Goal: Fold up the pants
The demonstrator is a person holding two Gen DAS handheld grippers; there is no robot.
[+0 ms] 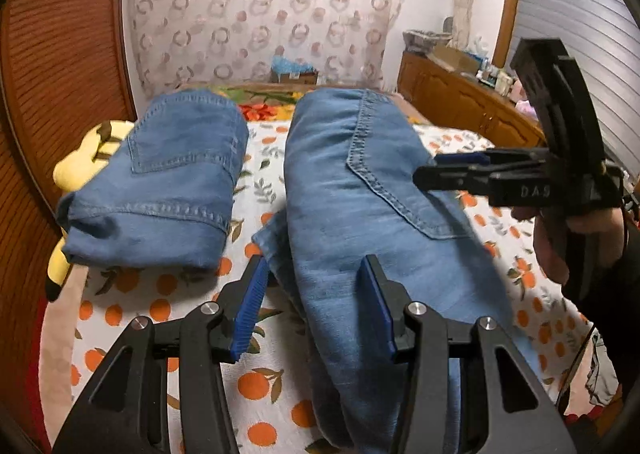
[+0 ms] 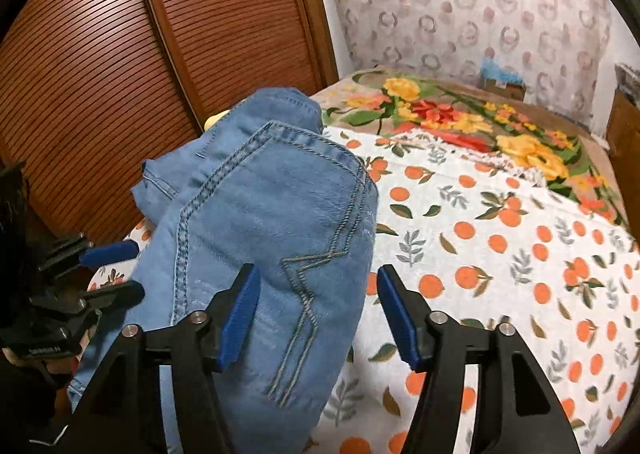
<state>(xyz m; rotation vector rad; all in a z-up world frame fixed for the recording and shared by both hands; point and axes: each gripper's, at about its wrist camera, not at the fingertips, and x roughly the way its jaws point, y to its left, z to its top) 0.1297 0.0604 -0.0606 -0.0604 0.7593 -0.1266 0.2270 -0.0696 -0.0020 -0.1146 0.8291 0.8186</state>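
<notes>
A pair of light blue jeans (image 1: pixel 360 189) lies lengthwise on the bed, back pocket up; it also shows in the right wrist view (image 2: pixel 272 221). My left gripper (image 1: pixel 316 306) is open and hovers just above the near part of these jeans, holding nothing. My right gripper (image 2: pixel 316 314) is open over the pocket area and right edge of the jeans. It also shows in the left wrist view (image 1: pixel 452 169) from the side, hovering above the jeans. The left gripper shows at the left edge of the right wrist view (image 2: pixel 116 270).
A second pair of jeans (image 1: pixel 160 181) lies folded at the left, on a yellow plush toy (image 1: pixel 76 169). The bed has an orange-print sheet (image 2: pixel 500 254) and a floral blanket (image 2: pixel 460 113). A wooden louvred wardrobe (image 2: pixel 120 53) stands left, a wooden cabinet (image 1: pixel 460 101) right.
</notes>
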